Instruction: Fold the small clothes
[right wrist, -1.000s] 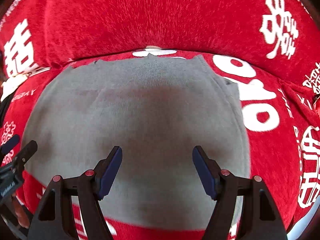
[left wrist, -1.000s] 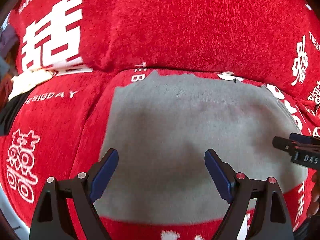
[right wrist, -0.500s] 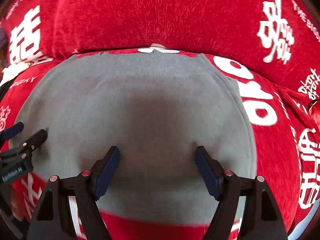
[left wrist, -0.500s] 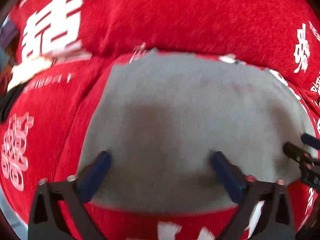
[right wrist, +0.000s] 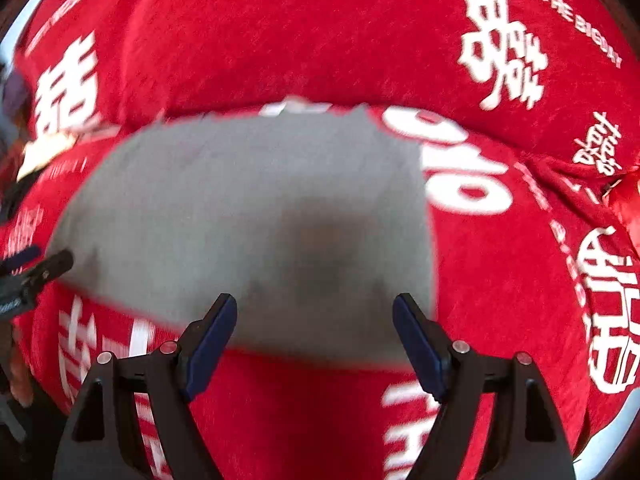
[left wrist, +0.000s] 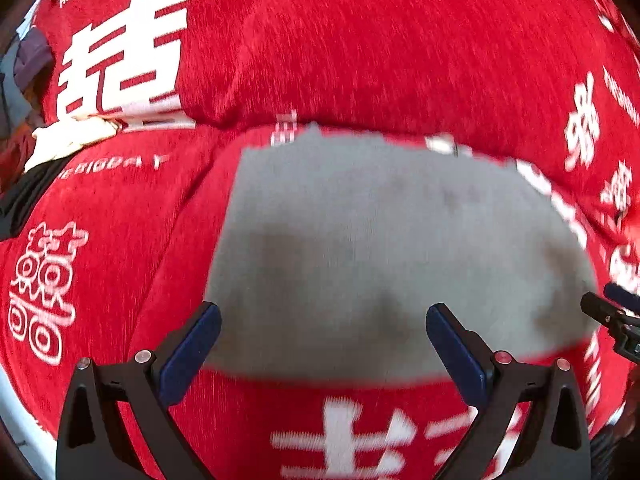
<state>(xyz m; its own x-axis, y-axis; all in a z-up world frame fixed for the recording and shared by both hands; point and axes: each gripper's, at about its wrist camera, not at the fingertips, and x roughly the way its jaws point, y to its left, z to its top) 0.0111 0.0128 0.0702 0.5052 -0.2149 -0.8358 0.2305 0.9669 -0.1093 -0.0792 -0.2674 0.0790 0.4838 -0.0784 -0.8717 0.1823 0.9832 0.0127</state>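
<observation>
A grey garment [left wrist: 380, 248] lies flat on the red printed cover; it also shows in the right wrist view [right wrist: 248, 220]. My left gripper [left wrist: 322, 328] is open and empty, hovering over the garment's near left edge. My right gripper [right wrist: 314, 326] is open and empty, over the garment's near right edge. The right gripper's tips show at the right edge of the left wrist view [left wrist: 612, 316]. The left gripper's tips show at the left edge of the right wrist view [right wrist: 36, 268]. Both views are motion-blurred.
The red cover with white characters [left wrist: 120, 60] spreads all around and rises into a padded back behind the garment [right wrist: 280, 40]. White and dark cloth [left wrist: 68, 140] lies at the far left.
Both grippers have drawn back toward me, still open. The garment's near edge and more red cover now show below it; the garment has not moved.
</observation>
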